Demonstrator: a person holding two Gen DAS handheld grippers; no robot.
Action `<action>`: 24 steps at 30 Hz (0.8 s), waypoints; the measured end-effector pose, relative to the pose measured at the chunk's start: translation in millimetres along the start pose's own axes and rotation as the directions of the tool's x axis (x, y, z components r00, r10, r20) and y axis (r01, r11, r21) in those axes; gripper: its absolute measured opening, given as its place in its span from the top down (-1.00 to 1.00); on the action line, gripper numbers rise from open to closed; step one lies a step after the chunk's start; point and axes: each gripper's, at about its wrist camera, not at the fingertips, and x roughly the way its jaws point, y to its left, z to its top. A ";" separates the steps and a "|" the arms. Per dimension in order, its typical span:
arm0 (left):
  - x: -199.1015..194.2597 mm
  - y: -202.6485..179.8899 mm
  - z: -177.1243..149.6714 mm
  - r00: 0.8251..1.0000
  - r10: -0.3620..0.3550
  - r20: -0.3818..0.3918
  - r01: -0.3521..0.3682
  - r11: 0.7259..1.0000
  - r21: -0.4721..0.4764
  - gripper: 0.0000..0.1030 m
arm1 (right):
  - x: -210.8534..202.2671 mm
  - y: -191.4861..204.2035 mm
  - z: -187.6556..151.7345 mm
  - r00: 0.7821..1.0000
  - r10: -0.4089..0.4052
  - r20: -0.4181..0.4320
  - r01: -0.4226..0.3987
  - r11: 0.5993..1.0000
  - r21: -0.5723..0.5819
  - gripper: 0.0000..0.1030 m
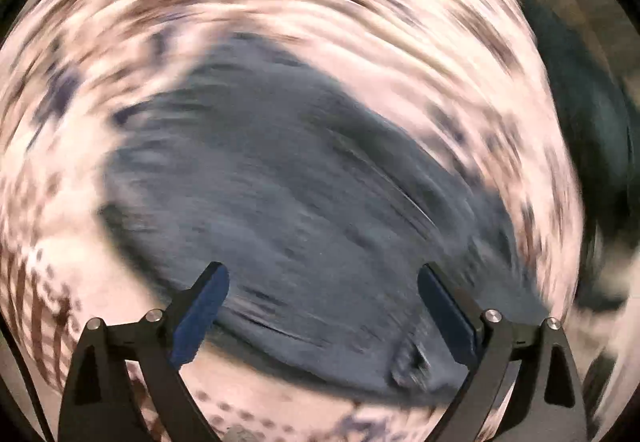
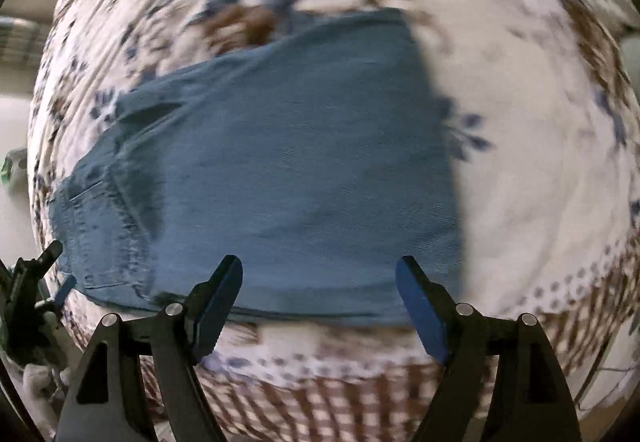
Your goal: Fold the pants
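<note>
Blue denim pants (image 2: 288, 170) lie folded flat on a white floral cloth (image 2: 520, 162); their waistband and pocket seams show at the left. My right gripper (image 2: 319, 270) is open and empty, above the near edge of the pants. In the left wrist view the pants (image 1: 288, 194) are heavily blurred. My left gripper (image 1: 323, 276) is open and empty above them. The left gripper's tip (image 2: 50, 252) shows at the far left of the right wrist view, beside the waistband.
The floral cloth (image 1: 360, 22) covers the whole surface, with a brown checked border (image 2: 340, 402) along the near edge. Dark blurred shapes (image 1: 592, 122) lie off the cloth's right side.
</note>
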 end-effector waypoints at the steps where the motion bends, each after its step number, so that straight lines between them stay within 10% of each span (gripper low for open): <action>1: 0.6 19.9 4.7 1.000 -0.010 0.023 0.012 0.997 -0.079 -0.88 | 4.8 10.6 2.6 1.000 0.007 -0.005 -0.007 1.000 -0.005 -0.58; 10: 37.6 134.3 7.3 0.973 -0.192 0.126 0.230 0.783 -0.578 -0.86 | 52.3 80.6 18.0 1.000 -0.014 -0.028 0.012 0.998 -0.064 -0.58; 14: 38.7 118.3 9.7 0.966 -0.194 0.169 0.255 0.801 -0.541 -0.74 | 60.1 103.8 18.7 0.999 -0.041 -0.035 0.037 0.993 -0.116 -0.58; 17: 30.2 108.8 17.9 0.965 -0.176 0.196 0.251 0.841 -0.480 -0.09 | 62.4 114.5 17.7 0.998 -0.053 -0.033 0.048 0.989 -0.141 -0.58; 24: 50.8 116.1 24.0 0.960 -0.195 0.201 0.270 0.837 -0.477 -0.26 | 76.3 136.8 13.1 0.997 -0.069 -0.042 0.062 0.988 -0.144 -0.58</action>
